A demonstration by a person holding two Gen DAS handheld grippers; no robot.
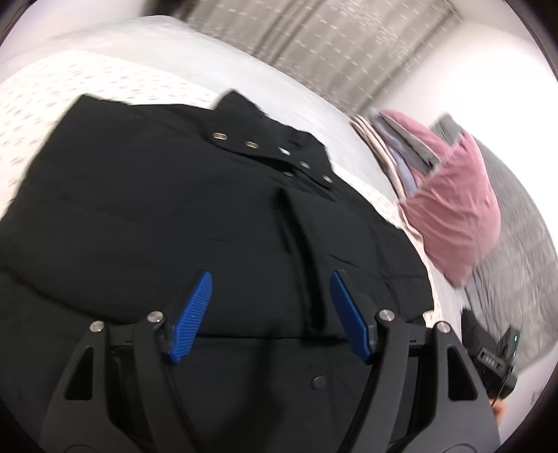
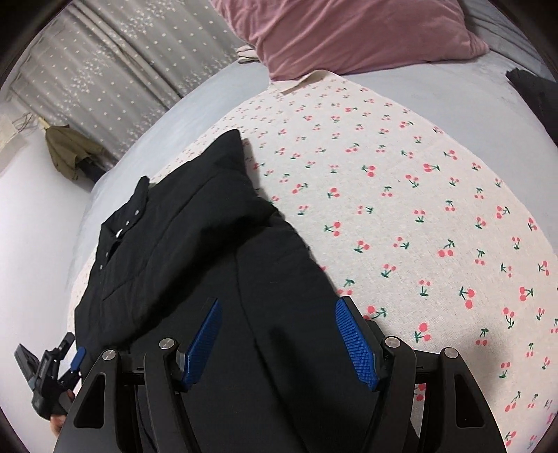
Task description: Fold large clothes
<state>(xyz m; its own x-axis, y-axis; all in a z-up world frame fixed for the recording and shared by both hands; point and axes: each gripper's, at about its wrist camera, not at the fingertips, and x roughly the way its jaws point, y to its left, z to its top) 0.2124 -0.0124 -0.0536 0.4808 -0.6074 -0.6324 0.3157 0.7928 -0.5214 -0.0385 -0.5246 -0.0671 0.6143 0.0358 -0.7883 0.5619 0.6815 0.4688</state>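
A large black jacket (image 1: 174, 209) with a row of metal snaps (image 1: 251, 144) lies spread on a cherry-print sheet (image 2: 418, 209). In the right wrist view the jacket (image 2: 195, 261) runs from the centre down to the lower left, its collar end far from me. My left gripper (image 1: 272, 275) hovers over the jacket's middle, its blue pads (image 1: 195, 313) wide apart with nothing between them. Over the jacket's near right edge, my right gripper (image 2: 279, 303) is also open, only flat fabric lying under it. The left gripper (image 2: 69, 362) also shows at the lower left of the right wrist view.
A pink pillow (image 2: 348, 31) lies at the head of the bed, seen blurred in the left wrist view (image 1: 457, 209) beside a pile of folded clothes (image 1: 401, 156). Grey starred curtains (image 2: 122, 69) hang behind. An olive garment (image 2: 66, 153) hangs by the wall.
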